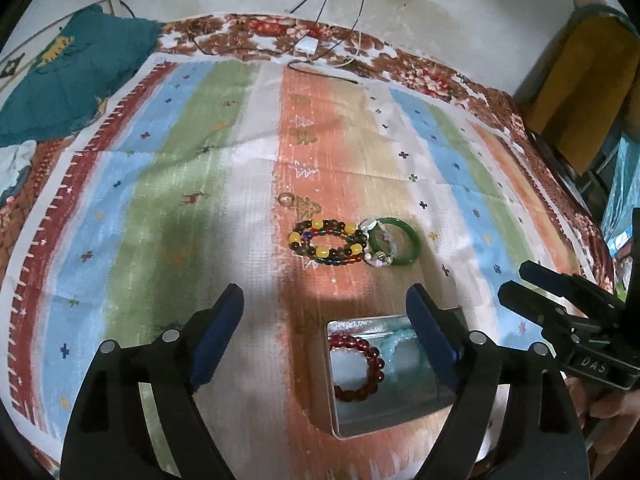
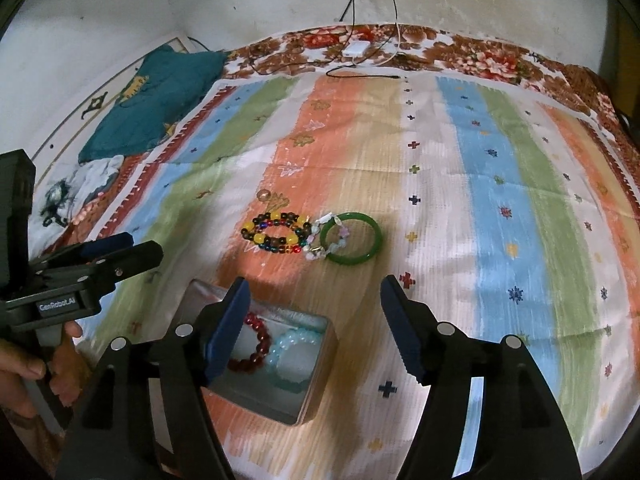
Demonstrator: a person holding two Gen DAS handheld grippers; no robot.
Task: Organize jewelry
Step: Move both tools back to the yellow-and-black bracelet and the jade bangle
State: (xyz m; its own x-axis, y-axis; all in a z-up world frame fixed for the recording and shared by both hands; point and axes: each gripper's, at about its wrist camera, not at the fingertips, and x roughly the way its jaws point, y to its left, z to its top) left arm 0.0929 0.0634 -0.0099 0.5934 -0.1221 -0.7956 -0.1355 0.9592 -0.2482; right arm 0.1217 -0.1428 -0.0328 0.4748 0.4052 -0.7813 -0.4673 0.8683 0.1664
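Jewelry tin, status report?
Both grippers, left and right, open, empty. Square metal tin holds red and pale-blue bead bracelets. Green bangle outside. Nothing blocking.

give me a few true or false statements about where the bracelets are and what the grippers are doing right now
1. The dark red bead bracelet lies inside the square metal tin. True.
2. The green jade-like bangle is already in the tin. False: it lies on the striped cloth, beyond the tin.
3. The right gripper is open and holds nothing. True.
4. The multicoloured bead bracelet is clamped in the left gripper. False: it lies on the cloth, and the left gripper is open and empty.
5. A pale blue bead bracelet lies beside the red one in the tin. True.
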